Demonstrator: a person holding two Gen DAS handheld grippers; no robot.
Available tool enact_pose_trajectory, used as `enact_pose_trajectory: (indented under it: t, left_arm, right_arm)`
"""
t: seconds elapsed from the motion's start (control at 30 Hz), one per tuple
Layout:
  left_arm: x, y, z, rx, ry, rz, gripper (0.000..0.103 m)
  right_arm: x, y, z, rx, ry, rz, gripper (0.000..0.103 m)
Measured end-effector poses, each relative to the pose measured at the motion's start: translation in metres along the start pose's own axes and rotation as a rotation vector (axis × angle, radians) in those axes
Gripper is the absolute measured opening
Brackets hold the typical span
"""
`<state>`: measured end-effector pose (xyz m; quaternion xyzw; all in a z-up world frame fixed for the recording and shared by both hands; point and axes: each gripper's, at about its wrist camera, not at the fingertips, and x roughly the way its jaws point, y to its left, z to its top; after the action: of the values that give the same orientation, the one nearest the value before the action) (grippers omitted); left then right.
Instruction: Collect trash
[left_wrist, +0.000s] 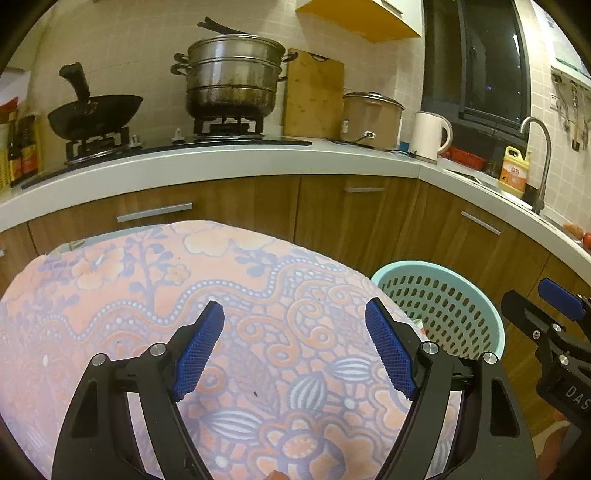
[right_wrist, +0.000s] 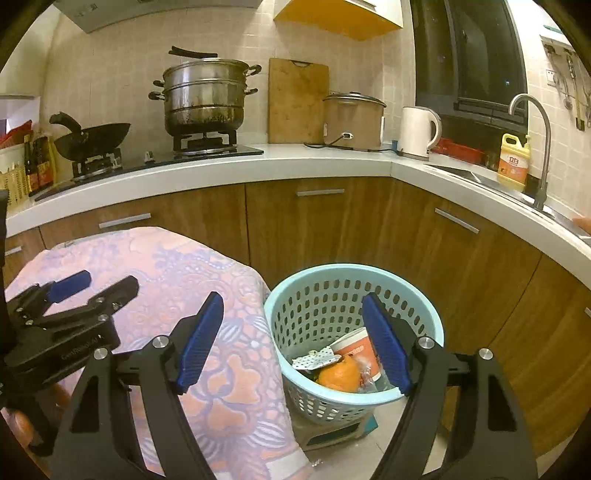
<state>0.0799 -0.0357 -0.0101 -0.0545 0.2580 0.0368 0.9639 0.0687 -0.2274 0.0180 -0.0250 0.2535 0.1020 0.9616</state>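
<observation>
A light blue perforated trash basket (right_wrist: 417, 317) stands on the floor by the cabinets; it also shows in the left wrist view (left_wrist: 484, 314). Inside lie an orange peel (right_wrist: 340, 374), a crumpled foil wrapper (right_wrist: 317, 360) and an orange-and-white paper cup (right_wrist: 356, 347). My right gripper (right_wrist: 293, 339) is open and empty, above the basket's near left rim. My left gripper (left_wrist: 295, 345) is open and empty over the floral cloth (left_wrist: 147, 295). The left gripper also shows in the right wrist view (right_wrist: 92, 288), and the right gripper shows in the left wrist view (left_wrist: 539, 306).
The floral cloth (right_wrist: 221, 369) covers a low table left of the basket. Wooden cabinets (right_wrist: 314, 229) and a white counter (right_wrist: 258, 162) curve behind. On the counter stand a wok (left_wrist: 96, 114), a steamer pot (left_wrist: 232, 74), a rice cooker (left_wrist: 371, 120), a kettle (left_wrist: 430, 134) and a sink tap (right_wrist: 535, 147).
</observation>
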Motion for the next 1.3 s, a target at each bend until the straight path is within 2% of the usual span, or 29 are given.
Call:
enact_pose_trajectory:
  t: [0.6,1.3]
  left_arm:
    - [-0.006,-0.011,-0.002,0.049,-0.033,0.024,0.079]
    - [-0.006,-0.011,-0.001,0.050,-0.033,0.025,0.080]
  right_arm:
    - [-0.006,-0.011,0.007,0.039,-0.016,0.006,0.074]
    - [-0.013,-0.015,0.005,0.058,-0.050,-0.009,0.074]
